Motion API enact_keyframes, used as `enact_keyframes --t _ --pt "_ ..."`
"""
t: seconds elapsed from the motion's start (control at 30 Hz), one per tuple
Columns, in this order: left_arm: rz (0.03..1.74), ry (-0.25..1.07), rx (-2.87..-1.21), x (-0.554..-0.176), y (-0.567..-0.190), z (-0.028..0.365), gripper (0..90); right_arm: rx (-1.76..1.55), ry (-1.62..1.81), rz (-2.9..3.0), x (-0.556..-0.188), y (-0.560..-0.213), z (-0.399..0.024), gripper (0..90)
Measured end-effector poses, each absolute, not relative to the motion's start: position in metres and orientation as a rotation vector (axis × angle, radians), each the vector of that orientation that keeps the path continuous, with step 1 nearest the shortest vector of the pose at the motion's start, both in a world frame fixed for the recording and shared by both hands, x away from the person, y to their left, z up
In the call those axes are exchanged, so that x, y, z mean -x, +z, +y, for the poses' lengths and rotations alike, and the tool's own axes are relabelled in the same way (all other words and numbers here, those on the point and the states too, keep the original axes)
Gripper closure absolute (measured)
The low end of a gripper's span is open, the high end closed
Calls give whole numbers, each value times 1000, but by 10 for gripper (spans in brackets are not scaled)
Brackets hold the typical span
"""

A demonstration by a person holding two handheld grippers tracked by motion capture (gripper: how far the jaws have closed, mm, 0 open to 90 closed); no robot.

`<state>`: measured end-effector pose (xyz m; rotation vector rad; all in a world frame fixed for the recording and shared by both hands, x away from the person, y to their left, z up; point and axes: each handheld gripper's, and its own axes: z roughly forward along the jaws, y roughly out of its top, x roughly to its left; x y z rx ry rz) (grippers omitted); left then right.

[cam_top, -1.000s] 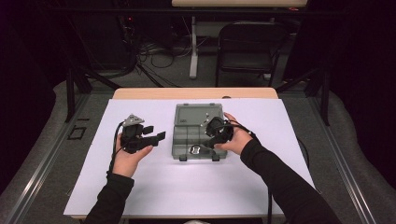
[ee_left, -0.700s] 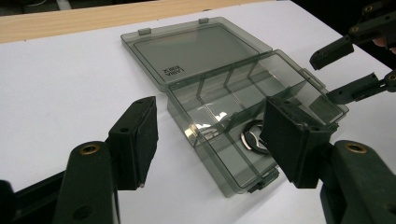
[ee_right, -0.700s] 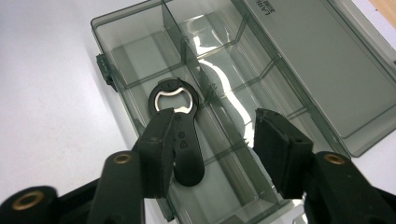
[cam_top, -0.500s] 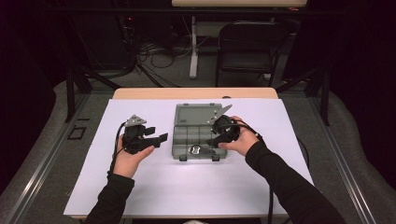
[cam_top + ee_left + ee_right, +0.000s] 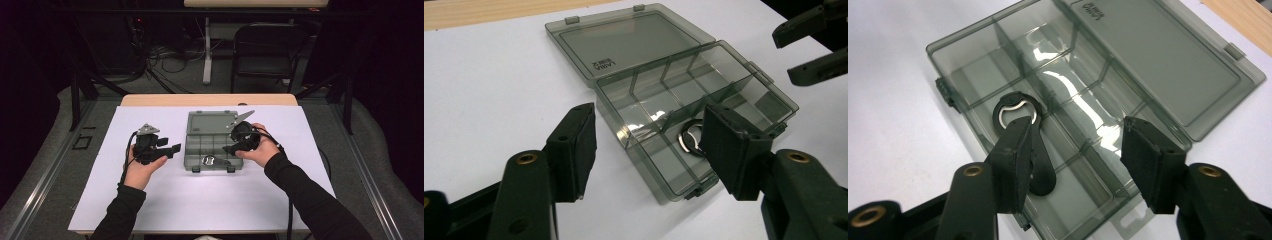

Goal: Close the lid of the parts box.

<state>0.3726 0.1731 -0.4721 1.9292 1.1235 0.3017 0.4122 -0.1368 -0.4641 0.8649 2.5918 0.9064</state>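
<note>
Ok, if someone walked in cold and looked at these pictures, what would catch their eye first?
Most likely the smoky see-through compartment box, lying open in the middle of the white table with its lid folded flat behind it. Next, the black bottle opener with a shiny metal mouth, lying in the box's front row. Then the right tongs, open over that box, and the left tongs, open beside it.

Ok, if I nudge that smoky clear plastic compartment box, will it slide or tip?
The smoky clear plastic compartment box probably slides easily: it looks thin-walled and light on the smooth white table sheet. Its open lid lies flat behind, so tipping seems unlikely. The black bottle opener inside may shift or rattle.
</note>
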Motion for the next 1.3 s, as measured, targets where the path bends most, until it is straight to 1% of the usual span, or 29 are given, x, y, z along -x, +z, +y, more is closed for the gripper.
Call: enact_keyframes --t 0.1,0.27,0.47,0.67,0.83,1.13,1.23,1.3 --pt "1126 302 -1942 -374 -473 170 409 -912 906 2576 -414 -461 -141 487" --pt "1131 281 -1947 -380 -473 164 427 -968 922 2534 -416 -458 -146 493" --pt "1142 288 -1942 -384 -471 161 442 -1003 932 2507 -416 -455 -149 498" --pt "1152 265 -1929 -390 -469 158 445 -1033 937 2488 -419 -452 -150 498" --pt "1165 240 -1938 -396 -468 157 465 -1047 942 2475 -422 -446 -151 501" --pt "1190 243 -1974 -410 -466 155 509 -1104 914 2443 -433 -441 -153 495" --pt "1202 224 -1981 -416 -465 154 550 -1108 905 2431 -437 -437 -154 494" --pt "1203 227 -1991 -419 -464 153 555 -1112 885 2427 -441 -433 -153 489"
